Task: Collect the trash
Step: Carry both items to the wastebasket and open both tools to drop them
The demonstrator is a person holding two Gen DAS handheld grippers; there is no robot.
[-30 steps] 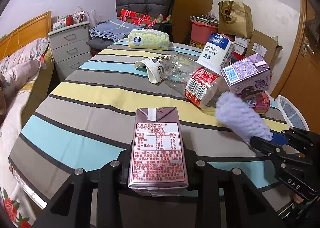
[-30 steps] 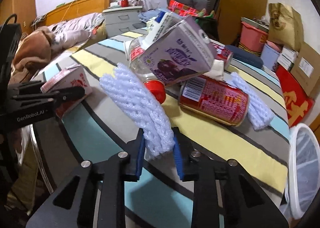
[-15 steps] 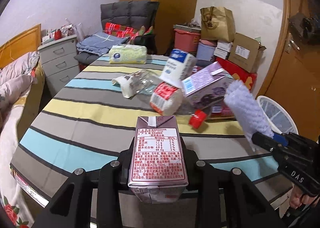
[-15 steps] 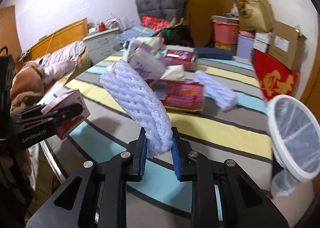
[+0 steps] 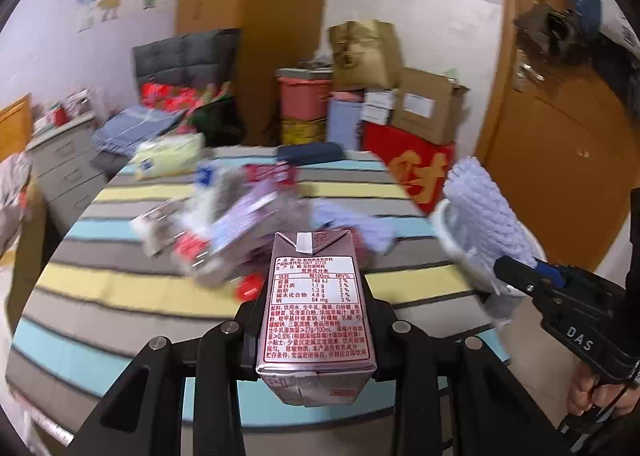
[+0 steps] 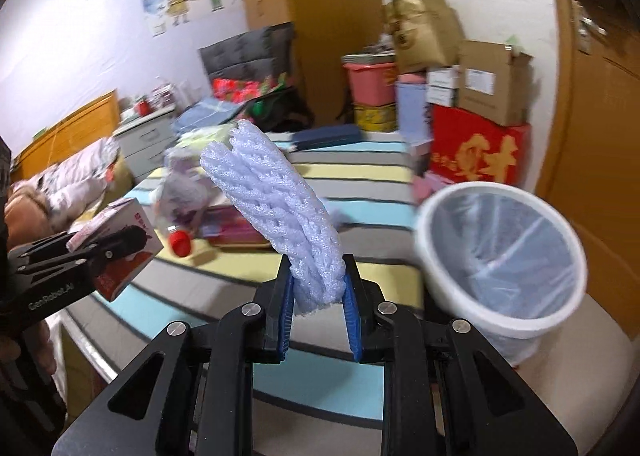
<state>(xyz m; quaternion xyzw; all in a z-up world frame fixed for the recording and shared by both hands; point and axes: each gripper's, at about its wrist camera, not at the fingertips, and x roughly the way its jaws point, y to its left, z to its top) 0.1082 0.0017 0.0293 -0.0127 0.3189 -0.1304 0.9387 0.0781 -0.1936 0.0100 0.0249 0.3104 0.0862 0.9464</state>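
Collection at an early stage: 2 items are lifted, none yet lies in the white lined bin (image 6: 500, 252), which stands beside the striped table (image 5: 120, 292). The left gripper (image 5: 316, 320), tilted downward, clamps a small milk carton (image 5: 316, 308). The right gripper (image 6: 318, 296), also angled down, pinches a white foam fruit net (image 6: 276, 200) near the bin's rim. A blurred pile of cartons and a can (image 5: 240, 224) remains on the table.

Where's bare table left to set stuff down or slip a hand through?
Bare stripes: the near edge of the table, in front of the trash pile, and the near right corner beside the bin. A free strip also runs behind the pile, up to the tissue pack and dark case. Mid-table is crowded.
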